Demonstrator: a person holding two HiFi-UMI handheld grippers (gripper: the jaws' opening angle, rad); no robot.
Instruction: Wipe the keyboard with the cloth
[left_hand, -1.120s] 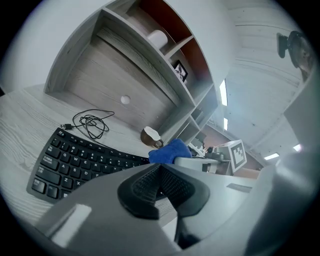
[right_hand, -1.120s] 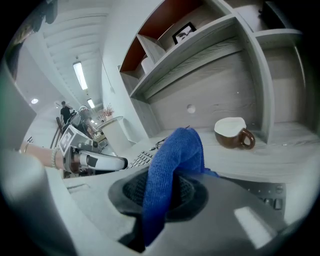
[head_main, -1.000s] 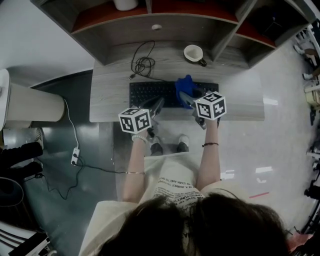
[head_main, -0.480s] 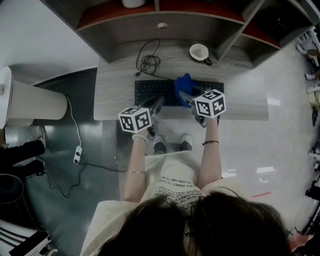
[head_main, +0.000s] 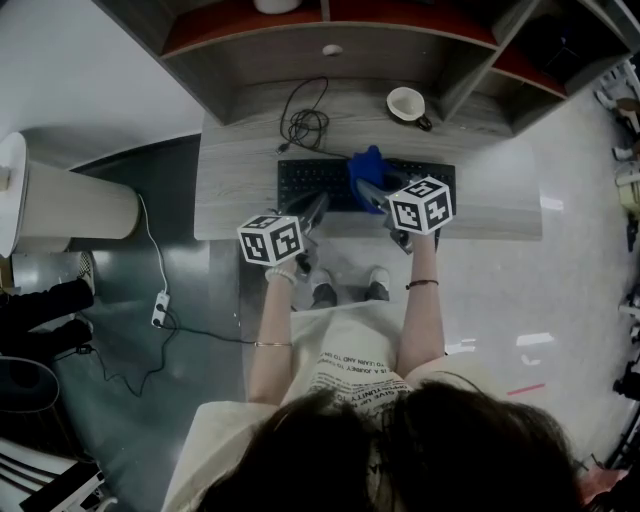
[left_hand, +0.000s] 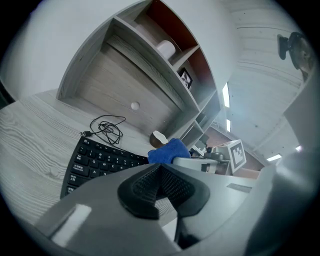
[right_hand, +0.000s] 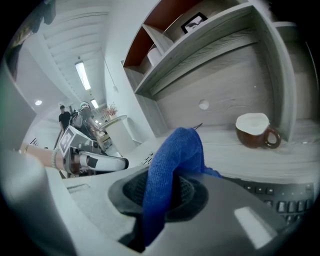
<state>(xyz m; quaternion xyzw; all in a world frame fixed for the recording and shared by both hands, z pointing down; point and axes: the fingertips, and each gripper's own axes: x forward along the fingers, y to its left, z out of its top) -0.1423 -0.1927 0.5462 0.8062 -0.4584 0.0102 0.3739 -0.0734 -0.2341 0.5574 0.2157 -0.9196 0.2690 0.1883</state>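
A black keyboard (head_main: 312, 184) lies on the grey wooden desk (head_main: 235, 200). My right gripper (head_main: 367, 192) is shut on a blue cloth (head_main: 368, 166) and holds it over the middle-right of the keyboard. In the right gripper view the blue cloth (right_hand: 172, 160) stands up from between the jaws of my right gripper (right_hand: 167, 192), with keyboard keys (right_hand: 282, 200) at lower right. My left gripper (head_main: 316, 208) hovers at the keyboard's front edge, left of the cloth. In the left gripper view my left gripper (left_hand: 160, 175) is shut with nothing in it, the keyboard (left_hand: 97, 159) ahead.
A brown mug (head_main: 408, 104) stands at the back right of the desk. A coiled black cable (head_main: 302, 124) lies behind the keyboard. Shelving (head_main: 330, 40) rises at the back. A white bin (head_main: 60, 215) and floor cables (head_main: 150, 310) are on the left.
The cloth in my right gripper now sits a little further left along the keyboard. The left gripper has kept its place beside it, still shut.
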